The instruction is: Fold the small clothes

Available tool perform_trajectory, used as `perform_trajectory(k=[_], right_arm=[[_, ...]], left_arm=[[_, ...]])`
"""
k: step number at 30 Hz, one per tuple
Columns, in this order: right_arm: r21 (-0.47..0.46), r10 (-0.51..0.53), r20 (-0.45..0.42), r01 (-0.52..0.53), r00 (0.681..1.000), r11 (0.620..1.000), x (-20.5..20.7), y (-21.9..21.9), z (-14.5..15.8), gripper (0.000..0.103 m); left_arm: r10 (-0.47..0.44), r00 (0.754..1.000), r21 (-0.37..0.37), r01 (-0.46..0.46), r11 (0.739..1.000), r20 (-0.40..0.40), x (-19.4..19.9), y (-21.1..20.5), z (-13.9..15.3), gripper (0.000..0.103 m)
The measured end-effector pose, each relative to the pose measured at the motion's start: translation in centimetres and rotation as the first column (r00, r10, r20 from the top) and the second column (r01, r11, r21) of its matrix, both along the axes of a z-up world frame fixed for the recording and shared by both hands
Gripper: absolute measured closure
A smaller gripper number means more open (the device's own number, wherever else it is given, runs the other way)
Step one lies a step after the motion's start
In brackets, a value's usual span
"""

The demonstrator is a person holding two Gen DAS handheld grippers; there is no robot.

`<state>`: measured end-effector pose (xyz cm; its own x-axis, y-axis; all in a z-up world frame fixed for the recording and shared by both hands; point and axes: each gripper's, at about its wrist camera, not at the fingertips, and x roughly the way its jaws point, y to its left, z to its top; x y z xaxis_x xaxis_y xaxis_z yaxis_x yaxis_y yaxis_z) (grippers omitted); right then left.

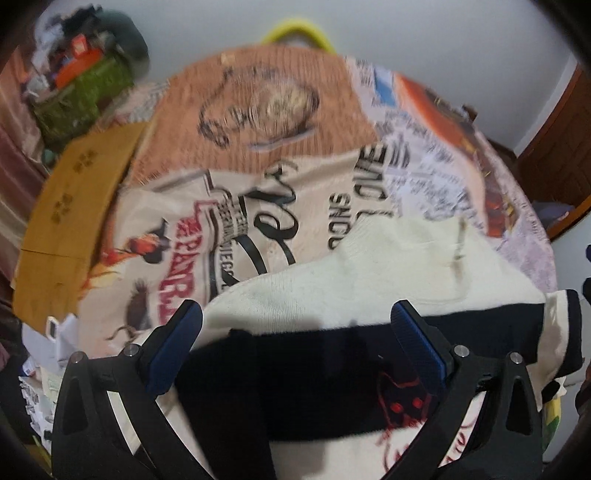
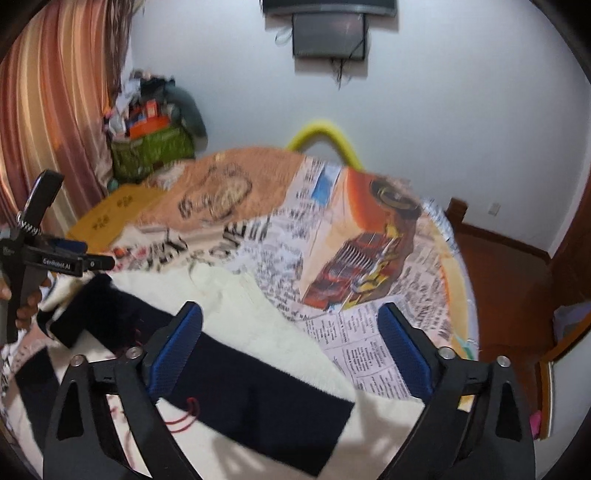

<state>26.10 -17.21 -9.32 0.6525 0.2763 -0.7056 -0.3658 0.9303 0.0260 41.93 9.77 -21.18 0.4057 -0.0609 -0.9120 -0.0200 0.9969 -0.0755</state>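
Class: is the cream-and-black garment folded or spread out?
Partly folded: the garment has a cream layer doubled over its black band on the table.

We see a round surface [image 2: 452, 258] covered by a printed cloth [image 2: 332, 236], a yellow chair back [image 2: 325, 129] behind it, a green bag [image 2: 153, 151] of clutter beside a striped curtain [image 2: 55, 110], and a wall-mounted screen [image 2: 328, 35].
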Motion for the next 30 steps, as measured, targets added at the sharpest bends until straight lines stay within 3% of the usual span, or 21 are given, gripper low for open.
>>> perform_trajectory(k=[3, 6, 9, 11, 13, 14, 16, 17, 18, 20, 21, 26, 30], right_arm=[[-0.016, 0.016, -0.097, -0.018, 0.995, 1.0, 2.6, 0.1, -2.6, 0.017], [-0.016, 0.043, -0.171, -0.046, 0.984, 0.999, 4.6, 0.5, -4.7, 0.02], [-0.009, 0.067, -0.238, -0.071, 0.969, 0.997, 6.5, 1.1, -6.4, 0.022], [0.012, 0.092, -0.283, -0.092, 0.955, 0.996, 7.4, 1.6, -7.3, 0.029], [0.047, 0.132, -0.326, -0.124, 0.936, 0.991, 7.8, 2.1, -8.1, 0.036], [0.061, 0.157, -0.345, -0.145, 0.925, 0.988, 7.8, 2.5, -8.5, 0.04], [0.046, 0.177, -0.325, -0.172, 0.929, 0.984, 7.4, 3.1, -8.8, 0.043], [0.046, 0.191, -0.316, -0.187, 0.929, 0.981, 7.1, 3.3, -8.8, 0.053], [0.054, 0.205, -0.314, -0.198, 0.927, 0.979, 6.9, 3.5, -8.6, 0.059], [0.062, 0.209, -0.317, -0.2, 0.925, 0.978, 6.9, 3.7, -8.4, 0.083], [0.051, 0.213, -0.314, -0.208, 0.925, 0.977, 6.9, 4.0, -8.2, 0.087], [-0.099, 0.224, -0.265, -0.257, 0.938, 0.961, 7.7, 5.9, -7.5, 0.091], [-0.126, 0.203, -0.232, -0.237, 0.951, 0.963, 9.6, 6.1, -6.8, 0.091]], left_arm=[[0.002, 0.997, -0.004, -0.002, 1.0, -0.072, 1.8, 0.7, -2.8, 0.001], [-0.019, 0.992, 0.017, 0.021, 1.0, -0.125, 2.9, 0.8, -5.1, 0.009], [-0.048, 0.992, -0.002, 0.048, 0.999, -0.119, 3.2, 0.8, -6.1, 0.02], [-0.075, 0.993, -0.035, 0.072, 0.997, -0.093, 3.1, 0.7, -6.0, 0.035], [-0.099, 0.992, -0.066, 0.094, 0.993, -0.08, 2.9, 0.4, -5.8, 0.062], [-0.113, 0.99, -0.088, 0.106, 0.991, -0.079, 2.8, 0.1, -5.7, 0.069], [-0.122, 0.99, -0.067, 0.117, 0.991, -0.074, 2.6, -0.5, -5.5, 0.084], [-0.126, 0.989, -0.054, 0.122, 0.991, -0.074, 2.6, -0.8, -5.4, 0.091], [-0.127, 0.989, -0.044, 0.124, 0.991, -0.074, 2.7, -1.0, -5.3, 0.094], [-0.123, 0.99, -0.031, 0.121, 0.992, -0.074, 2.9, -1.2, -5.1, 0.098], [-0.122, 0.99, -0.02, 0.121, 0.992, -0.071, 3.0, -1.3, -5.0, 0.099], [-0.107, 0.993, 0.005, 0.107, 0.994, -0.045, 3.7, -1.1, -4.3, 0.1], [-0.09, 0.996, 0.02, 0.09, 0.996, -0.014, 4.9, -0.8, -3.7, 0.1]])
